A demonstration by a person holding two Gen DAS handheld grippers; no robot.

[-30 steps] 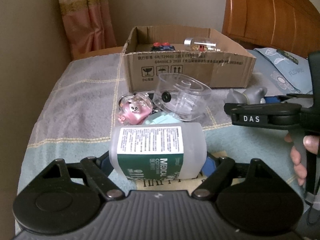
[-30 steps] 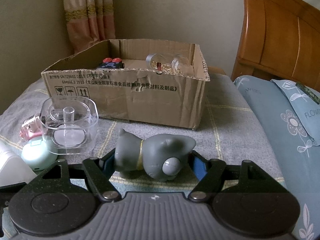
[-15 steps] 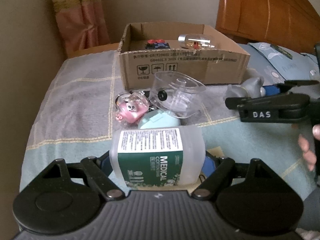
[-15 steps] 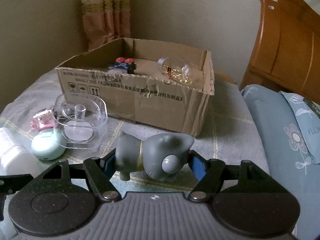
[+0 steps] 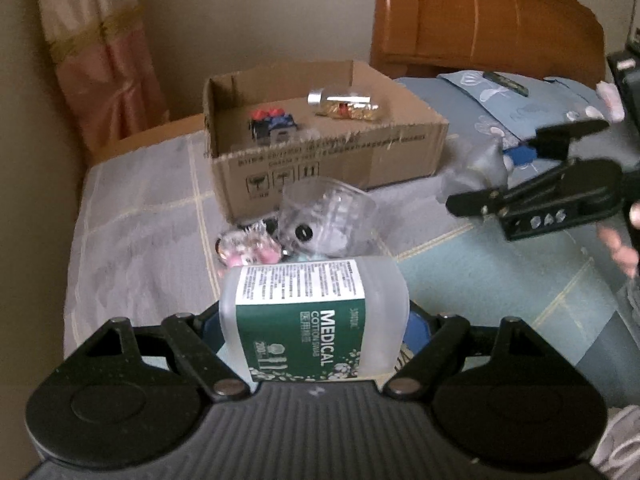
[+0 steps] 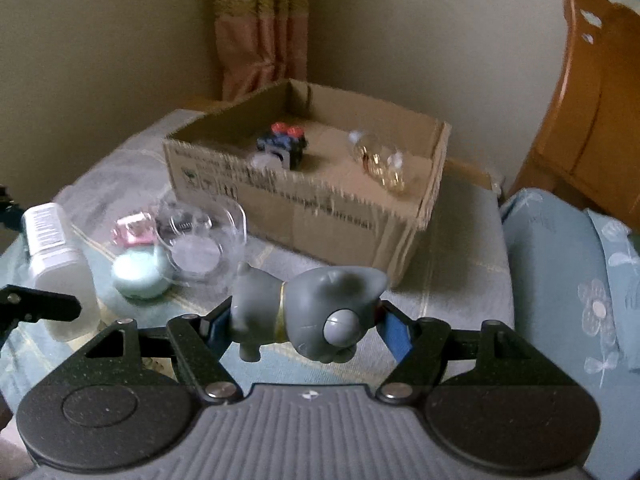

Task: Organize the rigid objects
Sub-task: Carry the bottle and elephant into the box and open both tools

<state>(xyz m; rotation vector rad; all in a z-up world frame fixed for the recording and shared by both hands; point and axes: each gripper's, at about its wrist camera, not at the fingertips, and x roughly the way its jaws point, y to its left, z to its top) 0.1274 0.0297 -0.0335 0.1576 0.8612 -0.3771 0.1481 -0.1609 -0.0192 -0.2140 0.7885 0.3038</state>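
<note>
The cardboard box (image 5: pixel 320 160) stands open on the bed (image 5: pixel 140 240), and everything else is placed from it.

Furthest to the left of the box, in the right wrist view, is the cotton swab jar (image 5: pixel 316 316): a frosted plastic jar with a green and white label. It lies on its side between the fingers of the left gripper (image 5: pixel 316 324), whose blue pads press on both its ends, lifted above the bedspread in front of the box.

Just in front of the box's left corner lie three loose things close together: a pink toy in a clear shell (image 6: pixel 134 230), a mint green rounded case (image 6: pixel 140 274) below it, and a clear plastic container (image 6: pixel 204 236) tilted on its side, touching or nearly touching the mint case.

Inside the box, a dark blue toy with red tops (image 6: pixel 286 142) sits left of centre on the floor of the box. A clear glass bottle with golden contents (image 6: pixel 380 162) lies on its side toward the right wall.

In front of the box's right corner, the grey cat figure (image 6: pixel 308 312) is carried sideways between the fingers of the right gripper (image 6: pixel 304 320), partly closed, blue pads against its rear and its head. It hangs clear of the bed.

Right of the box lie a blue floral pillow (image 6: pixel 580 280) and the wooden headboard (image 6: pixel 592 100).
</note>
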